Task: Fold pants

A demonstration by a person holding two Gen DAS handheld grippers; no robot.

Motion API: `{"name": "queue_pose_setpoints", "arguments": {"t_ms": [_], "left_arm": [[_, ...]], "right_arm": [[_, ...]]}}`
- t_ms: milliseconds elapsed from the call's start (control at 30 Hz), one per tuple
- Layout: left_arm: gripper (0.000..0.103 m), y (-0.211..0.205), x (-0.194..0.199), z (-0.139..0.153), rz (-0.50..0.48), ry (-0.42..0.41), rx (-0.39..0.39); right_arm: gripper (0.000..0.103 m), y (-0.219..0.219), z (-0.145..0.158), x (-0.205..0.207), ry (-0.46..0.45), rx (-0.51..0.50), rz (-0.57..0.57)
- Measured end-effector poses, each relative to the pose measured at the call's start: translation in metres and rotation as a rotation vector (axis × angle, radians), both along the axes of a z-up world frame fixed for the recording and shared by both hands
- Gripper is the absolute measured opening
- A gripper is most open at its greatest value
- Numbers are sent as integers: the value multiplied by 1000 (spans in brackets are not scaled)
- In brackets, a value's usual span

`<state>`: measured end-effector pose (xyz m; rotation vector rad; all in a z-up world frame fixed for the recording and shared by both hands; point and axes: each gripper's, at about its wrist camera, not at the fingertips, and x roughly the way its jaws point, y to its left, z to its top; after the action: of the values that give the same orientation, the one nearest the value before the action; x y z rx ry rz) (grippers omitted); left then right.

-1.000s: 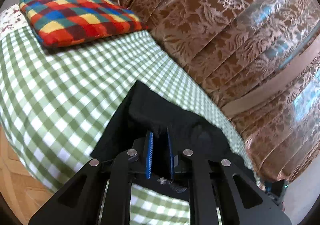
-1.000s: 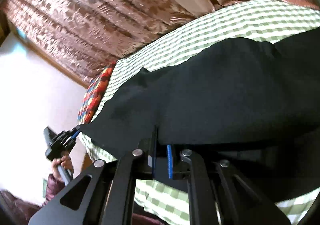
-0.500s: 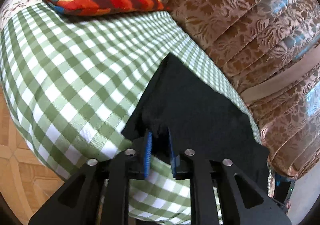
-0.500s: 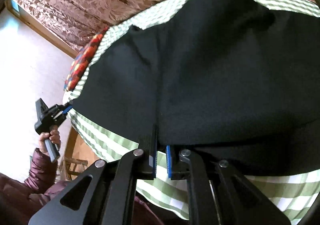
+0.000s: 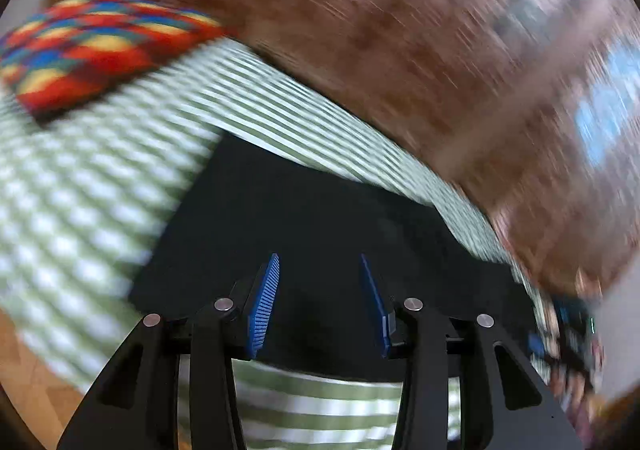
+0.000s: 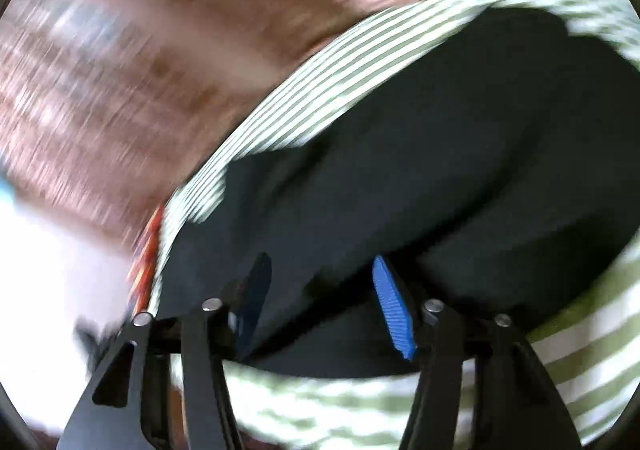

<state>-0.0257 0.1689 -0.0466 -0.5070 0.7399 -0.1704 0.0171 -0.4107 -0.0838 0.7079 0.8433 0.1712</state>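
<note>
The black pants (image 5: pixel 312 218) lie flat on the green-and-white checked bed cover (image 5: pixel 80 210). My left gripper (image 5: pixel 320 270) is open and empty just above the pants' near edge. In the right wrist view the pants (image 6: pixel 440 170) spread across the cover (image 6: pixel 580 362), with a raised fold near the front. My right gripper (image 6: pixel 322 270) is open over that edge and holds nothing. Both views are blurred by motion.
A red, blue and yellow checked pillow (image 5: pixel 92 46) lies at the far left of the bed. Brown patterned curtains (image 5: pixel 400 30) hang right behind the bed. Wooden floor (image 5: pixel 24 370) shows below the bed's near edge.
Both grippers were shut on the pants' edge and have opened and let go. The pants now lie on the bed. Both cameras are swinging fast.
</note>
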Motion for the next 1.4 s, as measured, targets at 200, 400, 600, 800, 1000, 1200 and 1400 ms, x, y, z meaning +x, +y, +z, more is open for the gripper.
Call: {"name": "queue_pose_setpoints", "arguments": {"t_ms": [200, 400, 600, 800, 1000, 1200, 1400], "left_arm": [[40, -87, 35, -20, -280, 51, -22], [40, -136, 42, -24, -456, 56, 2], [40, -167, 51, -31, -544, 84, 9], [40, -197, 53, -21, -674, 50, -19], [40, -217, 52, -20, -787, 49, -31], [40, -224, 55, -34, -794, 103, -43], [40, -227, 56, -40, -802, 151, -48]], "right_arm": [[44, -109, -8, 27, 60, -34, -434], [44, -154, -20, 68, 110, -32, -521], [10, -153, -6, 87, 118, -125, -477], [9, -132, 53, 44, 0, -185, -476], [9, -145, 75, -24, -35, -167, -584], [7, -182, 8, -36, 118, -67, -639], [13, -193, -24, -50, 96, 33, -639]]}}
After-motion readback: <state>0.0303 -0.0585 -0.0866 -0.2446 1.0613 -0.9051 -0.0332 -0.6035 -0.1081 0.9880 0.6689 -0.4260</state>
